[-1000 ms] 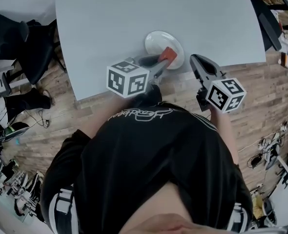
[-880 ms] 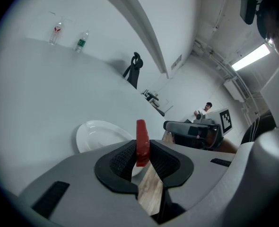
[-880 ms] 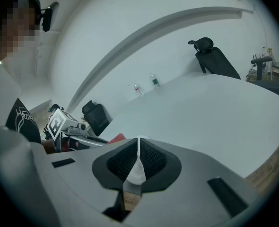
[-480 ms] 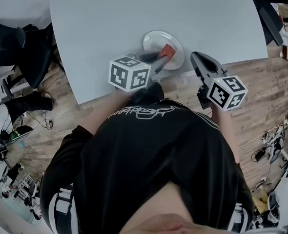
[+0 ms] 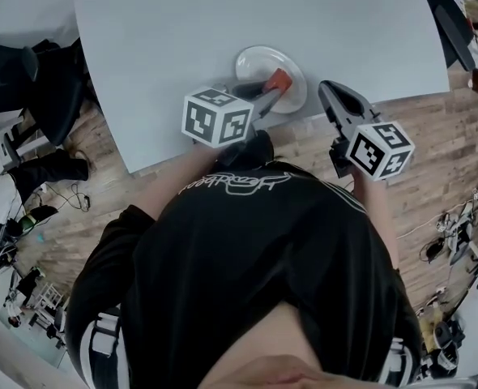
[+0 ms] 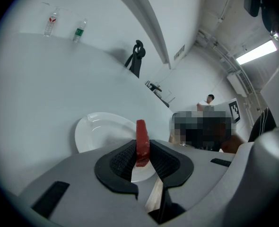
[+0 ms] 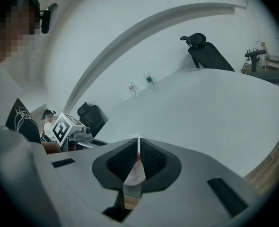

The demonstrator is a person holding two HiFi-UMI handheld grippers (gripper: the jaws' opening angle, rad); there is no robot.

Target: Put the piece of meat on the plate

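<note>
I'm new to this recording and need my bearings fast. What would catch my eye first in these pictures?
The red piece of meat, pinched in the left claw, stands out against the white plate just beyond it, close to the near edge of the table. The right claw is shut and empty beside the plate. In the head view, the black-and-white marker cubes also draw the eye.
</note>
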